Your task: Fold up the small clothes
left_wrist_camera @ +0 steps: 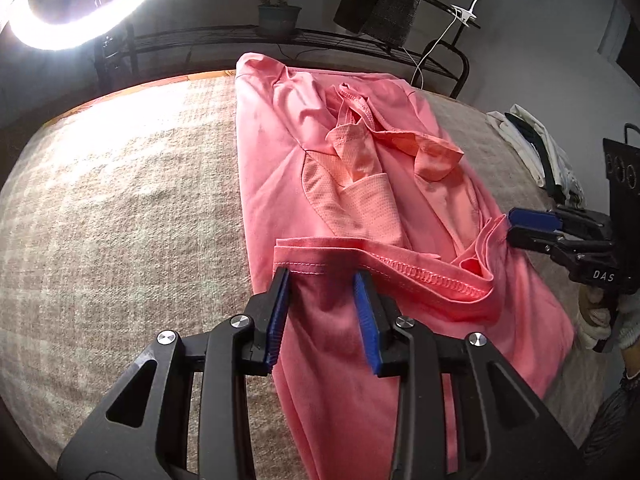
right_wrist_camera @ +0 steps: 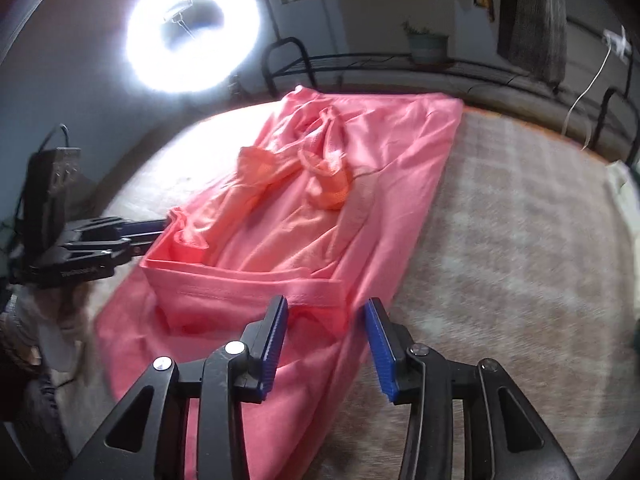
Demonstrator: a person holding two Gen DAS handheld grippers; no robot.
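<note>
A pink shirt [left_wrist_camera: 280, 168] lies lengthwise on the beige blanket, sides folded in, sleeves bunched in the middle. Its bottom hem [left_wrist_camera: 400, 272] is turned up over the body. My left gripper [left_wrist_camera: 322, 280] is open, its blue pads either side of the hem's left corner. In the left wrist view the other gripper [left_wrist_camera: 516, 228] at the right looks nearly closed at the hem's right corner. In the right wrist view my right gripper [right_wrist_camera: 326, 308] is open just before the hem [right_wrist_camera: 240, 284] of the shirt [right_wrist_camera: 380, 152]. There the other gripper [right_wrist_camera: 152, 232] sits at the hem's left corner.
The beige plaid blanket [left_wrist_camera: 120, 200] covers the bed. A ring light [right_wrist_camera: 192, 36] glares at the far side. A black metal rail [left_wrist_camera: 320, 40] with a plant pot runs behind. White clothes [left_wrist_camera: 536, 148] lie at the right edge.
</note>
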